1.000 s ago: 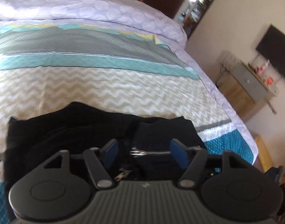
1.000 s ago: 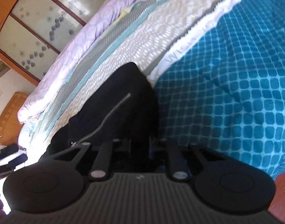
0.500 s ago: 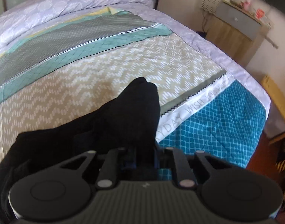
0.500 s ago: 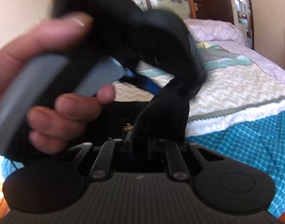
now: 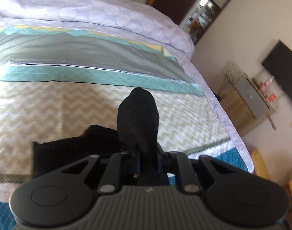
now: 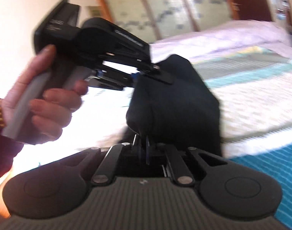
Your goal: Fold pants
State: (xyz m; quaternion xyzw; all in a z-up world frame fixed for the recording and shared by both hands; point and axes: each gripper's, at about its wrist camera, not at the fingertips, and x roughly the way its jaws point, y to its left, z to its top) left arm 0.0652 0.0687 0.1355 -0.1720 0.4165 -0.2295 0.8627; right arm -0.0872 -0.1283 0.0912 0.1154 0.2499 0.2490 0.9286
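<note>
Black fabric, the pants (image 5: 138, 118), is pinched in both claws and lifted clear of the bed (image 5: 69, 105) at the gripped end. The left claw (image 5: 147, 161) is drawn in narrow on a bunched fold that stands up ahead of its fingers. The right claw (image 6: 144, 149) is likewise drawn narrow on cloth; its jaws have just been closing with fabric between them. In the right wrist view the left claw (image 6: 155, 74), carried in the person's hand (image 6: 44, 103), bites the same garment up and to the left of the right claw, the two grips near one another.

The remainder of the pants trails down and to the left in the left wrist view, resting on the chevron-patterned bedspread. The long axis appears to run from the grips back toward that trailing end, though blur and the dark cloth leave the legs and waistband hard to distinguish.

Judgement: the garment hangs below and behind both claws. The coming move turns on carrying the held end over along that axis toward the trailing end. Neither hand is clearly nearer to it.
</note>
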